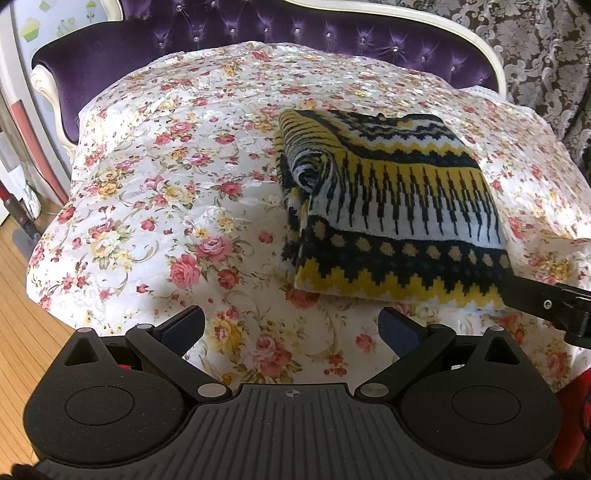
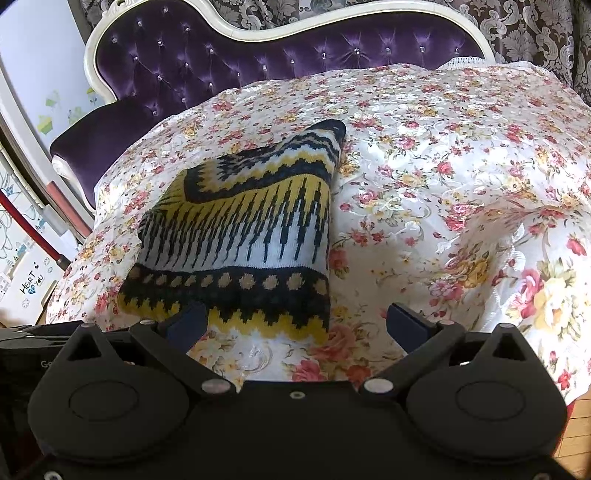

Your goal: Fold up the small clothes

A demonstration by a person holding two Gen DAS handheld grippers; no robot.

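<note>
A folded knitted sweater (image 1: 399,206) in black, yellow and white lies on the floral cloth (image 1: 166,192), right of centre in the left wrist view. It also shows in the right wrist view (image 2: 240,236), left of centre. My left gripper (image 1: 293,325) is open and empty, just in front of the sweater's near-left corner. My right gripper (image 2: 295,325) is open, with the sweater's near hem lying between its spread fingers. The right gripper's finger (image 1: 546,299) reaches the sweater's near-right corner in the left wrist view.
The floral cloth covers a purple tufted sofa (image 1: 258,33) with a white frame (image 2: 229,33). Patterned curtains (image 1: 535,55) hang behind. Wooden floor (image 1: 18,314) lies to the left. A white board with drawings (image 2: 26,280) stands on the left.
</note>
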